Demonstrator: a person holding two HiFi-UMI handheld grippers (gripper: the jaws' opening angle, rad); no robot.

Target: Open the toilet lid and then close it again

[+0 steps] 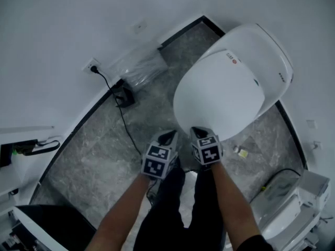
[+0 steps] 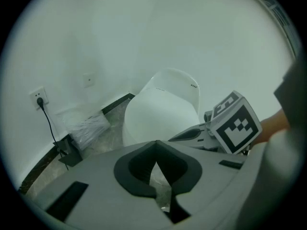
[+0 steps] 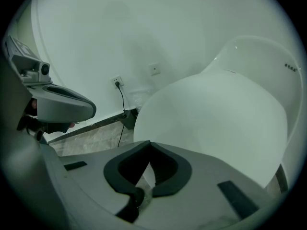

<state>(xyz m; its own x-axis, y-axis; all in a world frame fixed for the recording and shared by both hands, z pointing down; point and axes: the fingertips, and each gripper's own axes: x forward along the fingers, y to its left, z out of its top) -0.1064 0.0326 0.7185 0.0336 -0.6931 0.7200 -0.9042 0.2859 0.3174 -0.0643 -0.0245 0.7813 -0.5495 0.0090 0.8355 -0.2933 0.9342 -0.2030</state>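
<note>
**Both grippers shut at the near rim of the closed toilet lid**

Nearest the person, two forearms are reaching forward and down, each carrying a gripper with its marker cube. The left gripper (image 1: 168, 137) is hanging with its jaws pressed together on nothing. It is over the grey stone floor (image 1: 104, 140), just left of the toilet. The right gripper (image 1: 200, 132) is likewise pinched closed and empty. Its tips are sitting at the near rim of the toilet lid (image 1: 225, 88); whether they are touching it I cannot tell.

So the right hand is the nearer one. The lid is lying flat down on the bowl, just ahead of that gripper. Its long axis is running from the near rim away to the far right, toward the wall. Judging by this, any lift is going to have to start under the near edge and swing up toward the far end.

Farther left, a black cable (image 1: 123, 122) is running from a wall socket (image 1: 93, 67) to a small black box (image 1: 124, 95) beside a crumpled plastic bag (image 1: 138, 67).
</note>
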